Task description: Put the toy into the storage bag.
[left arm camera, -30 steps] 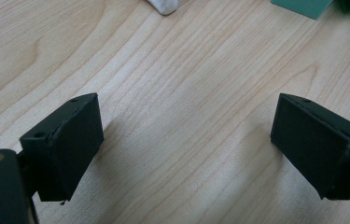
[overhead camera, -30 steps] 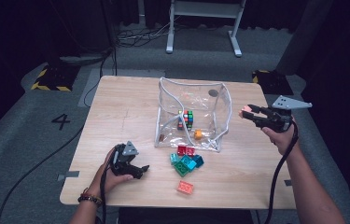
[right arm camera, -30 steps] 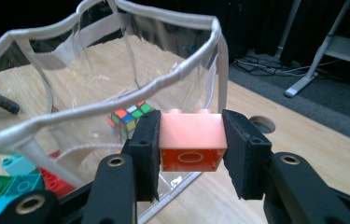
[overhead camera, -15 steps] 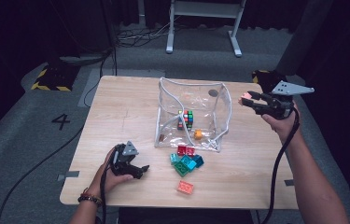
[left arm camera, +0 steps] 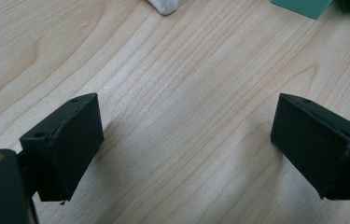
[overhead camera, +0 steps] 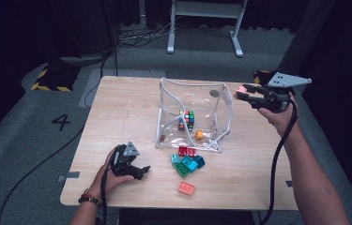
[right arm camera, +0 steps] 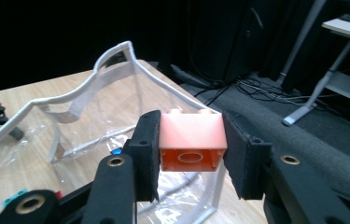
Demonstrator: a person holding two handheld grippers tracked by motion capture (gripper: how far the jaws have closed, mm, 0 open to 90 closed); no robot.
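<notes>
A clear plastic bag (overhead camera: 197,85) with a white rim stands open in the middle of the wooden table (overhead camera: 117,117). Inside it are a colourful puzzle cube (overhead camera: 187,120) and a small orange piece (overhead camera: 199,135). My right gripper (overhead camera: 240,92) hovers just right of the bag's top rim, shut on an orange brick (right arm camera: 191,140) squeezed between its pads (right arm camera: 147,140). Red (overhead camera: 186,151), teal and green bricks (overhead camera: 187,164) lie in front of the bag, with another orange brick (overhead camera: 186,188) nearer me. My left gripper (overhead camera: 143,171) rests on the table to their left, open over bare wood (left arm camera: 186,140).
The table's front edge runs just below the left hand. A teal brick's edge (left arm camera: 303,4) and the bag's white corner (left arm camera: 163,5) lie beyond the left jaws. Past the table's far side are a dark floor, cables and a white stand (overhead camera: 206,28).
My right gripper has risen with the orange brick and come level with the bag's upper right rim. The left gripper has stayed put.
</notes>
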